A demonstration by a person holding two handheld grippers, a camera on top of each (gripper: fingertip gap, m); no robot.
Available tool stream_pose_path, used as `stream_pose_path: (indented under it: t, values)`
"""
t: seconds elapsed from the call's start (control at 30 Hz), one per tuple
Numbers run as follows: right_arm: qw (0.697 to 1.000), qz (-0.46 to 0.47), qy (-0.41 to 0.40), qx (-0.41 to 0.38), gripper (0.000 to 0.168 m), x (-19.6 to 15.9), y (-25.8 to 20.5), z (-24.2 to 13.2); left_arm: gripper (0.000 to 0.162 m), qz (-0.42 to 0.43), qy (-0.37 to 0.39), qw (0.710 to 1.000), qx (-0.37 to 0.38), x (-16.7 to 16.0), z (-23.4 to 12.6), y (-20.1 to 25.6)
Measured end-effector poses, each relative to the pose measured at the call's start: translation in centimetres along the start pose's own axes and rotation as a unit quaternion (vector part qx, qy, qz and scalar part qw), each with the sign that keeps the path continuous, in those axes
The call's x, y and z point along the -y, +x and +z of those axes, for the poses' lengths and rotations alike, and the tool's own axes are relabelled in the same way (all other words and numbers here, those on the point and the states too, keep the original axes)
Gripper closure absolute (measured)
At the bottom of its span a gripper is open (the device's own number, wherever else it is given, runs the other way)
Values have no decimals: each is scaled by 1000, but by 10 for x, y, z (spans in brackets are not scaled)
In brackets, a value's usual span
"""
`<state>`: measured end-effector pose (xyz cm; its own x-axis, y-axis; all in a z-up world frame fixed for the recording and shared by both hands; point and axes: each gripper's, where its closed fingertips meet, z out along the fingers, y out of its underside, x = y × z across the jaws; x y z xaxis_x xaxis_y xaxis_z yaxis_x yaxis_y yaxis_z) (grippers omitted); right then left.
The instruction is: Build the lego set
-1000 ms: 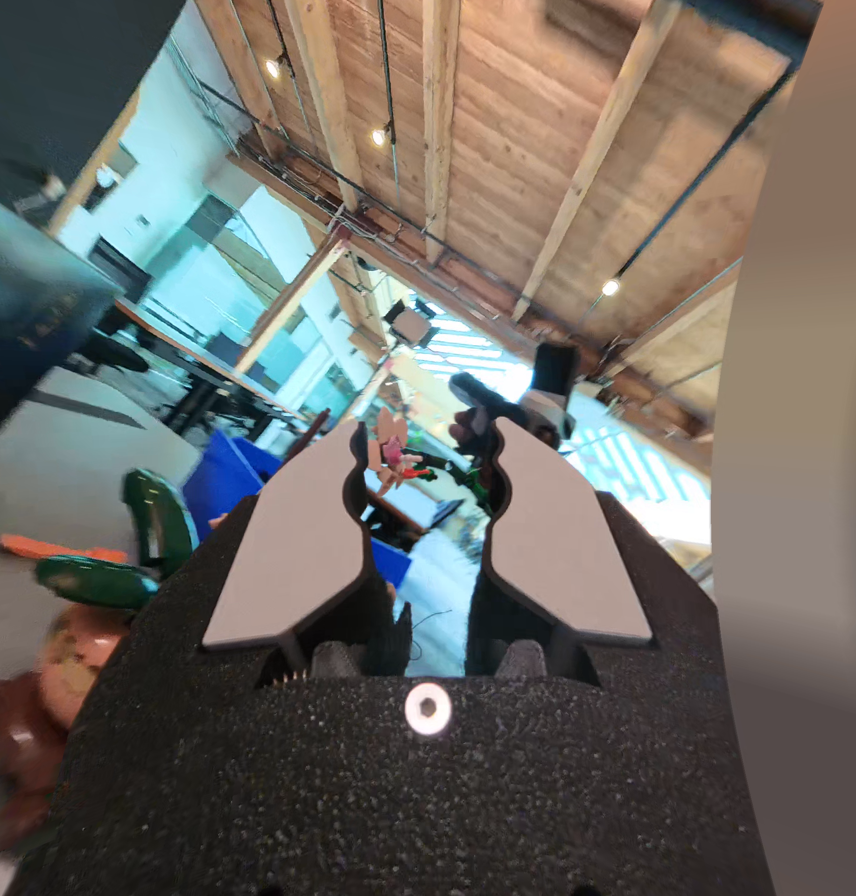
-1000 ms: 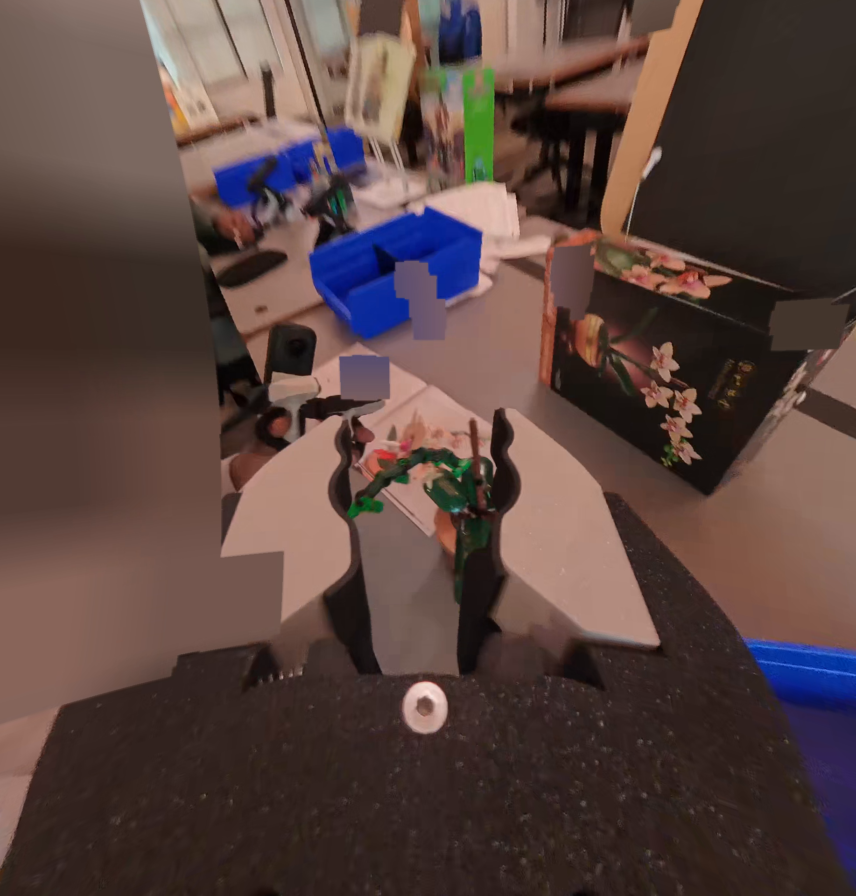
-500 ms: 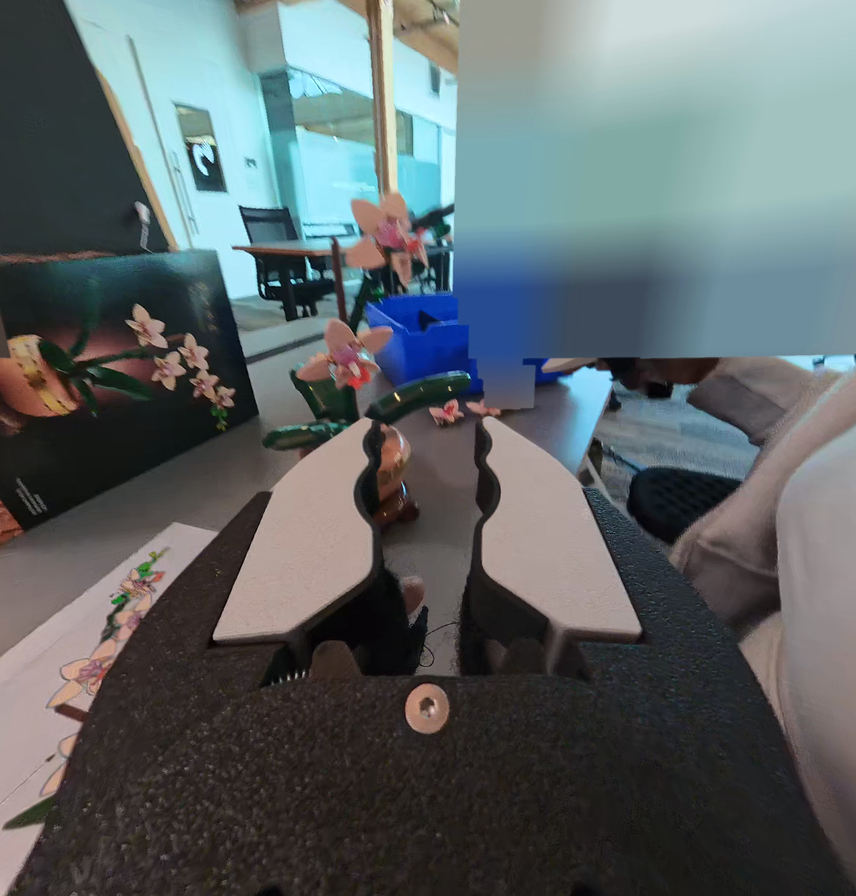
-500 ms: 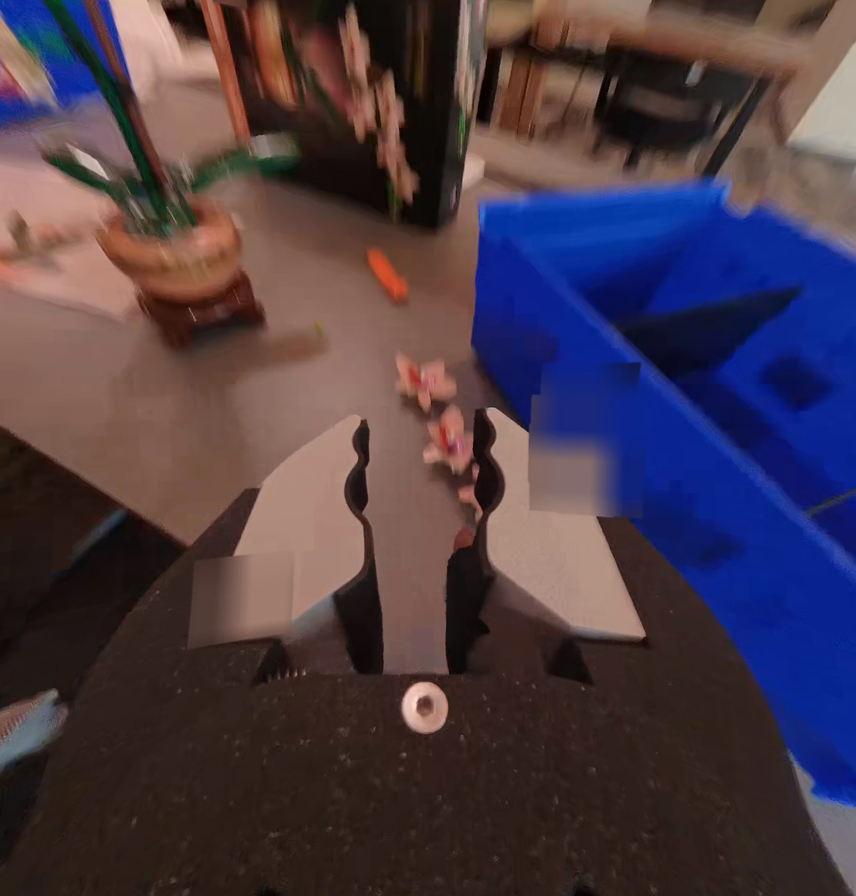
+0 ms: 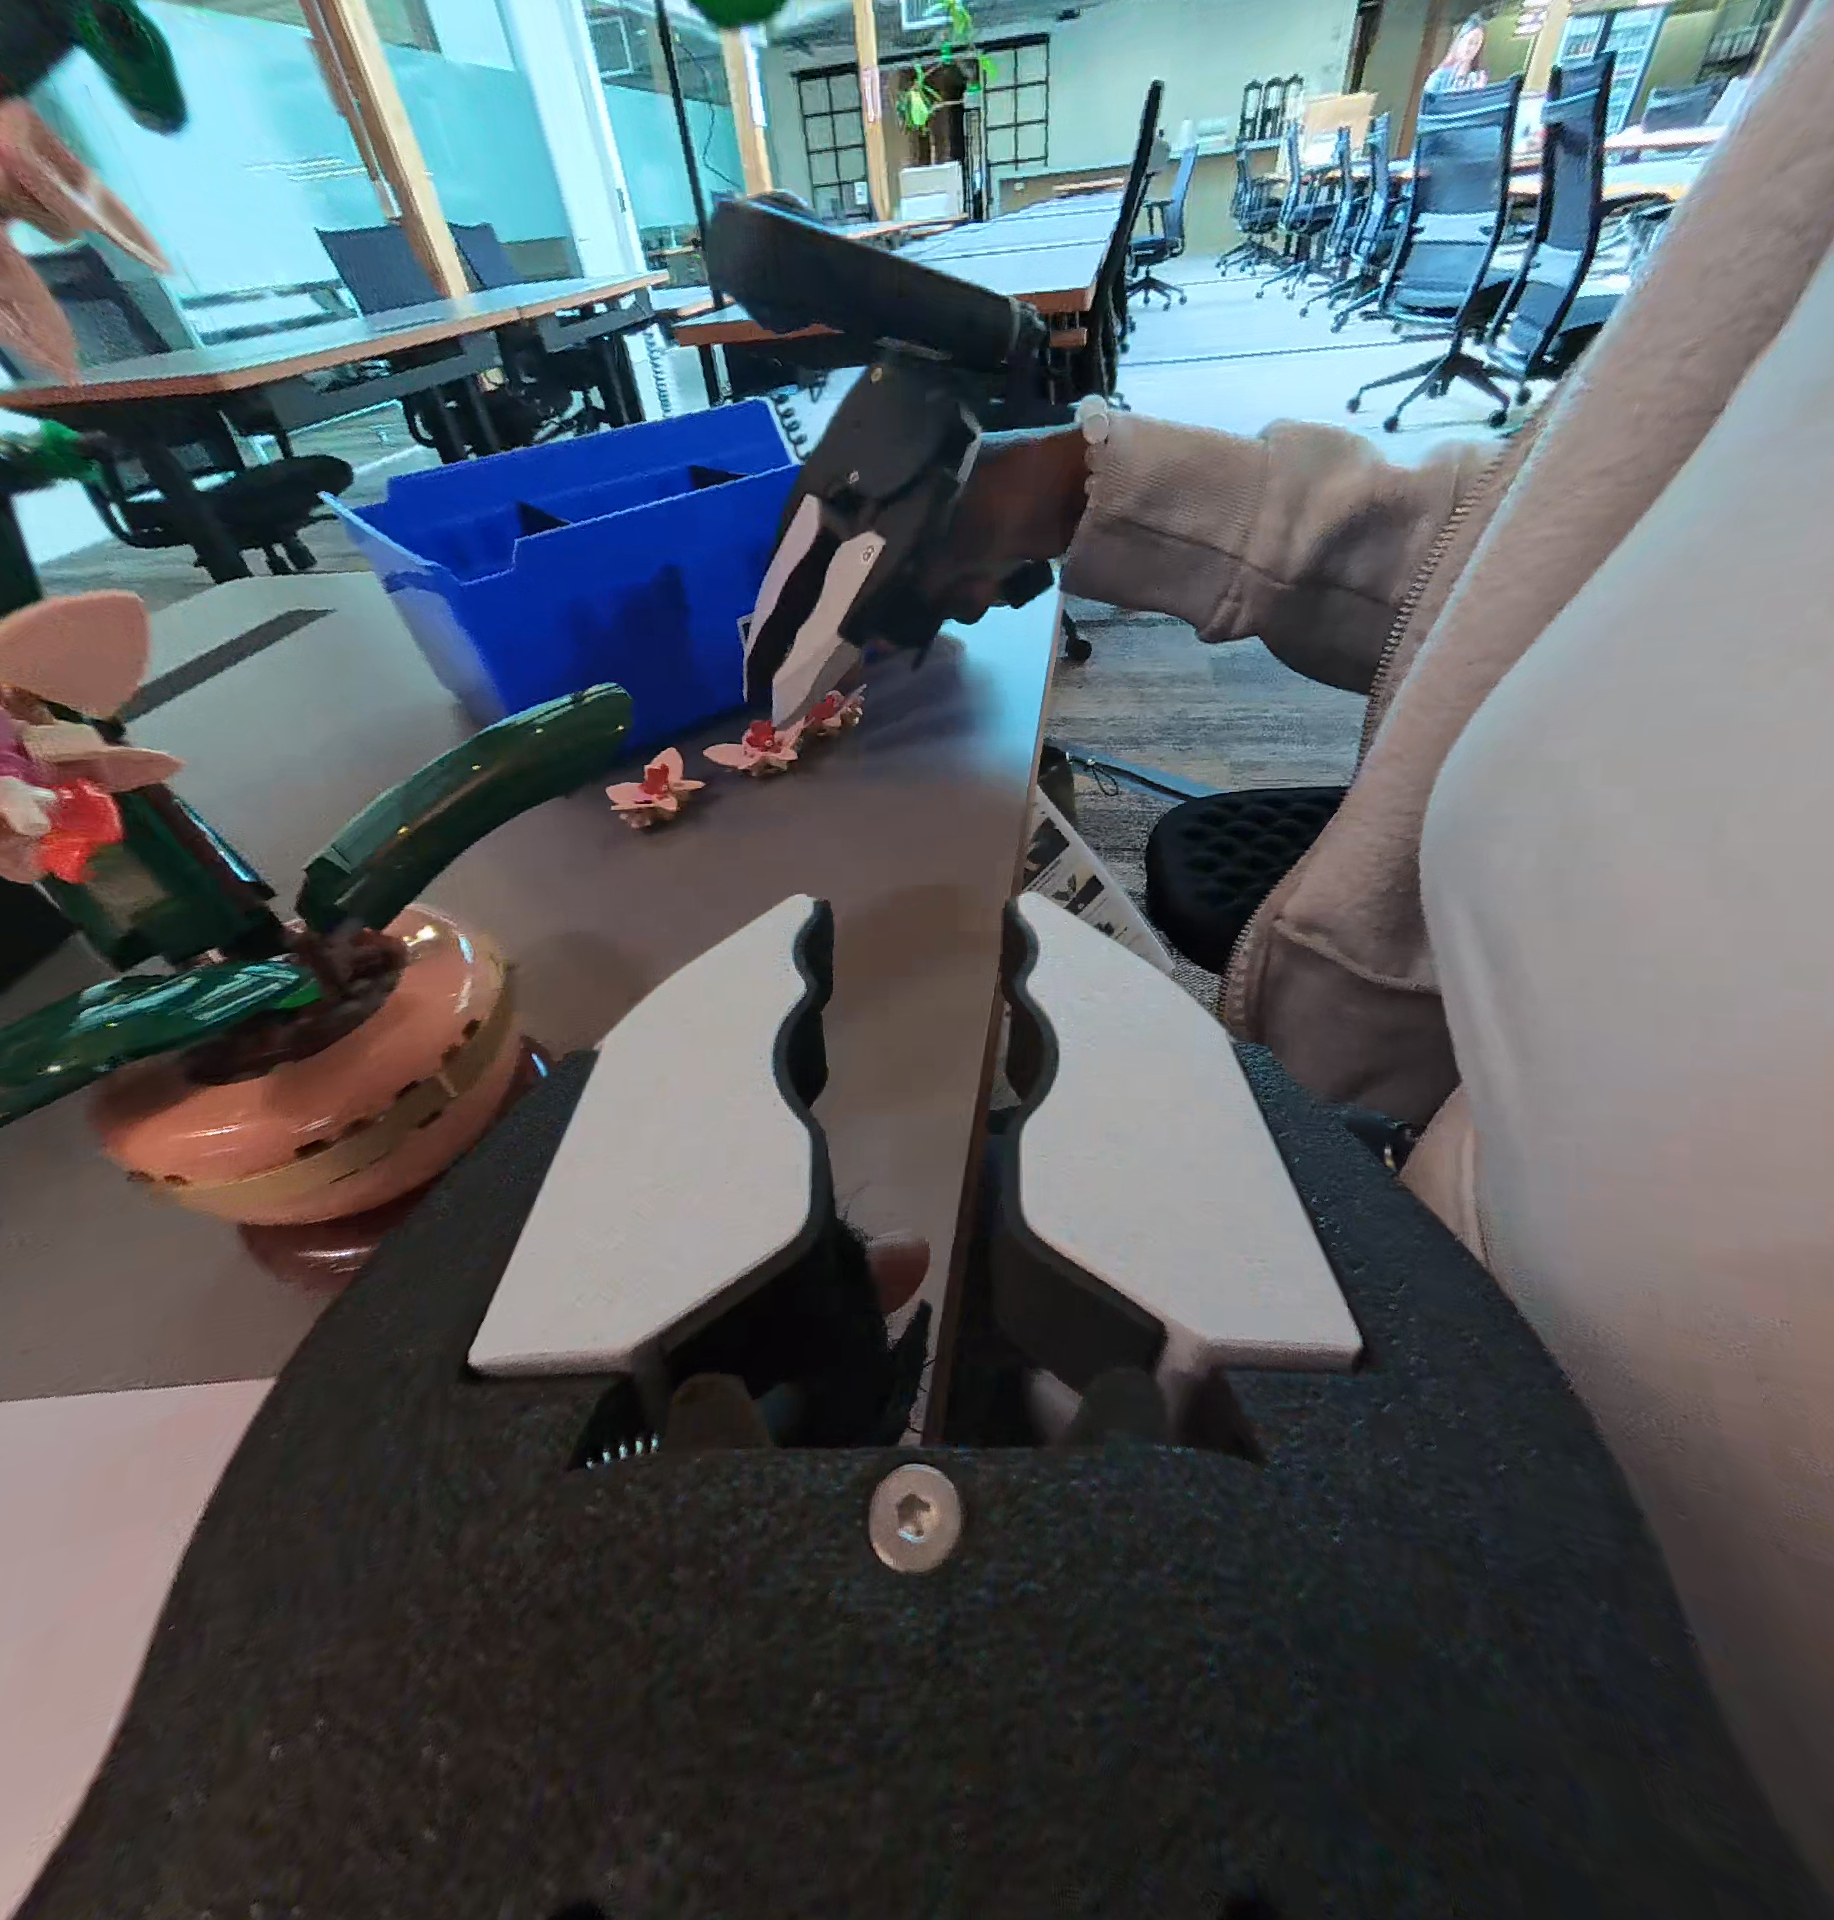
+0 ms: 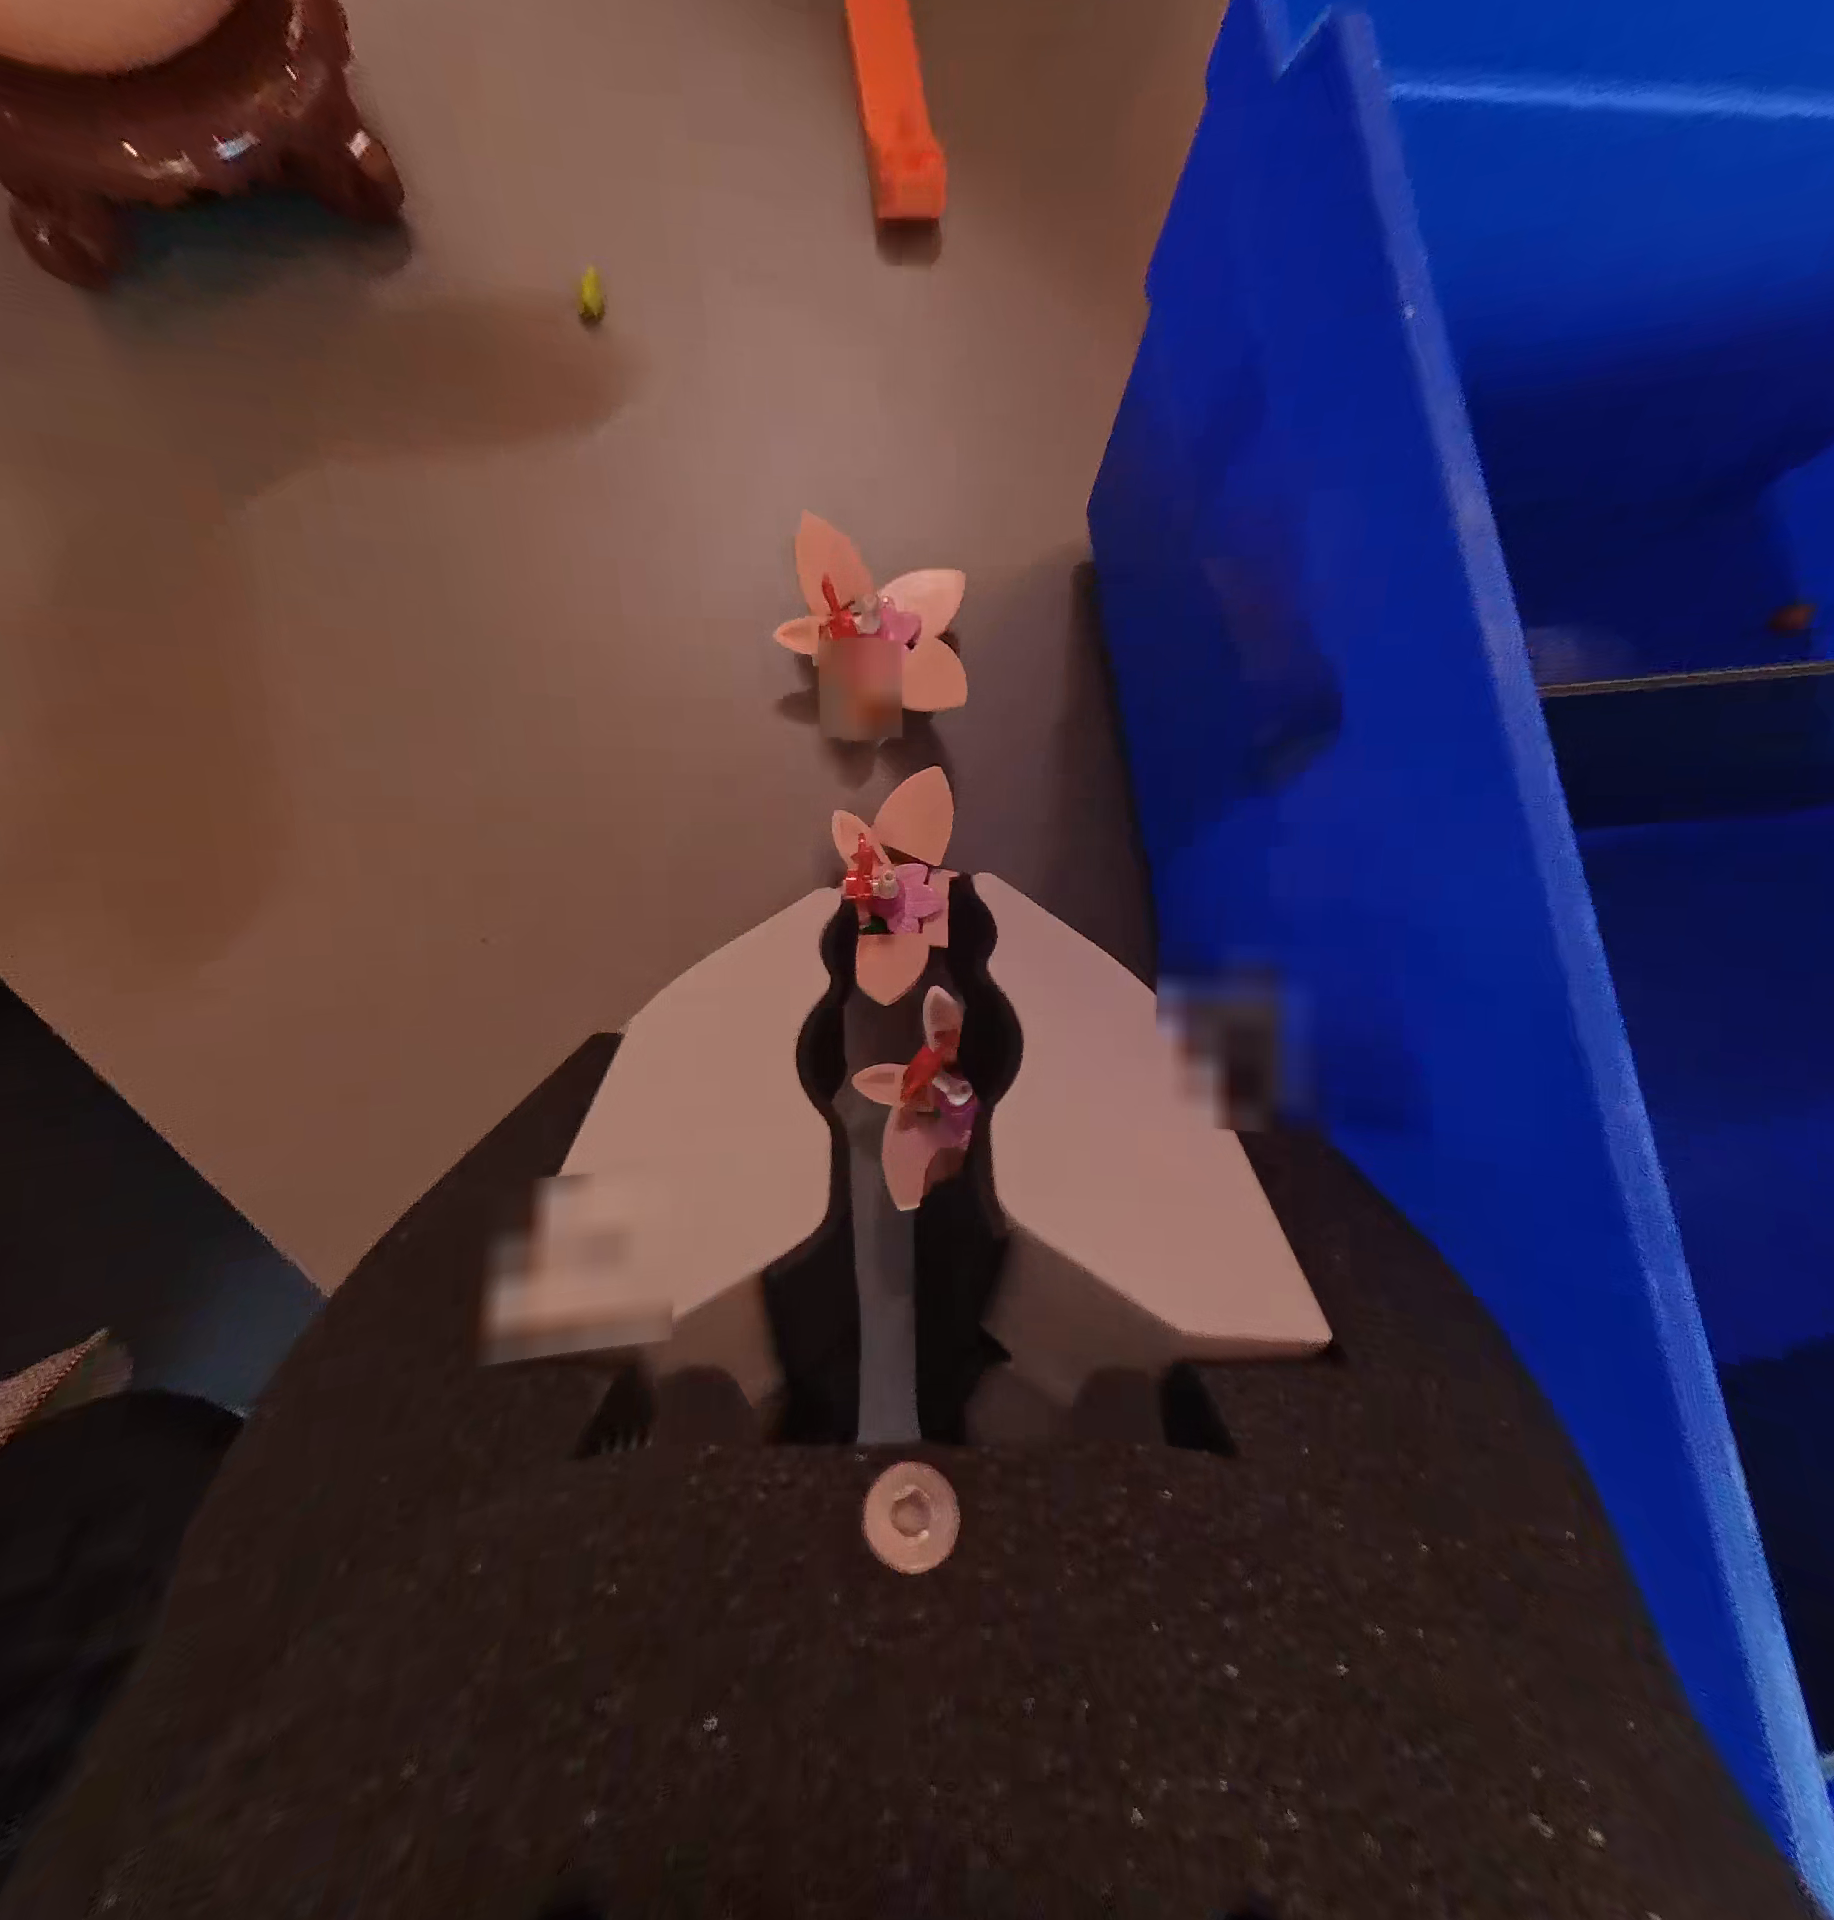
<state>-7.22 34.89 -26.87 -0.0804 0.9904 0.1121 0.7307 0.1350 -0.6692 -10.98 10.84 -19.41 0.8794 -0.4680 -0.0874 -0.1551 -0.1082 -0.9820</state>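
Left gripper [image 5: 913, 925] held low over the grey table [image 5: 684, 894], matte pale-grey finger plates with wavy black inner edges parted, nothing between them. Coarse black foam-like body below, one shiny hex screw at its centre.

To the left, close by: glossy pink rounded pot [image 5: 310, 1081] of the lego orchid, gold toothed band around its lower part, dark brown studded filling on top, on a dark brown glossy base [image 6: 175, 135]. Smooth dark-green curved leaves [image 5: 466, 800] arching out of the pot; pink petalled blooms [image 5: 51, 748] with red and magenta centres on the stem at the far left.

Farther along the table, three small loose flowers in a row just left of a blue plastic bin [image 5: 580, 561] with dividers. Farthest flower [image 6: 877, 623], middle flower [image 6: 892, 883], nearest flower [image 6: 923, 1101], each of flat pointed pale-pink petals around a red and purple core.

Right gripper [image 6: 908, 914] tipped down over this row near the table edge, fingers apart; nearest flower lying between them, middle flower at the fingertips. Contact with either flower not discernible.

Far behind, a flat orange bar [image 6: 897, 114] and a tiny yellow-green piece [image 6: 591, 294] on the table. White printed sheet [image 5: 71, 1507] at the near left. Beige fabric sleeve [image 5: 1256, 520] behind the right gripper.
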Motion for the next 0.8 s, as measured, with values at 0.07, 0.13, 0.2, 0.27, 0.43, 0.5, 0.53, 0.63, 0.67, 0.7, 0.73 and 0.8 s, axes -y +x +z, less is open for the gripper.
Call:
stream_pose_path:
  t: [0.07, 0.13, 0.2, 0.27, 0.43, 0.5, 0.53, 0.63, 0.67, 0.7, 0.73, 0.8]
  values:
    - [1000, -8, -13, 6, 150, -2, -1, 6, 131, -8, 0, 1000, -4, -3, 4, 1]
    - [1000, -14, -21, 10, 151, -4, -3, 11, 131, -15, -3, 1000, -11, -6, 7, 2]
    - [1000, -17, -16, 5, 157, -3, -4, 14, 131, -18, -7, 1000, -16, -9, 8, 3]
    - [1000, -16, -6, 16, 157, -1, -9, 14, 131, -21, -5, 1000, -20, -10, 9, 4]
    - [997, -50, 62, 0, 158, 15, -14, 2, 131, -70, 37, 997, -13, -3, 12, 3]
    - [987, -104, 123, -12, 158, 31, -25, -11, 130, -119, 65, 991, -11, 0, 14, 1]
    - [977, -139, 160, -15, 158, 40, -34, -19, 130, -153, 82, 985, -8, 2, 14, -3]
    - [937, -247, 242, -37, 158, 60, -57, -39, 130, -253, 140, 957, -35, 10, 11, -7]
    - [923, -279, 261, -48, 158, 64, -63, -44, 130, -289, 153, 944, -39, 12, 11, -11]
    - [910, -306, 274, -56, 158, 69, -69, -47, 130, -328, 160, 930, -37, 10, 11, -16]
    - [899, -331, 280, -59, 158, 72, -78, -50, 130, -354, 170, 918, -50, 11, 11, -17]
    - [883, -378, 273, -49, 158, 75, -100, -53, 130, -385, 180, 902, -80, 14, 11, -14]
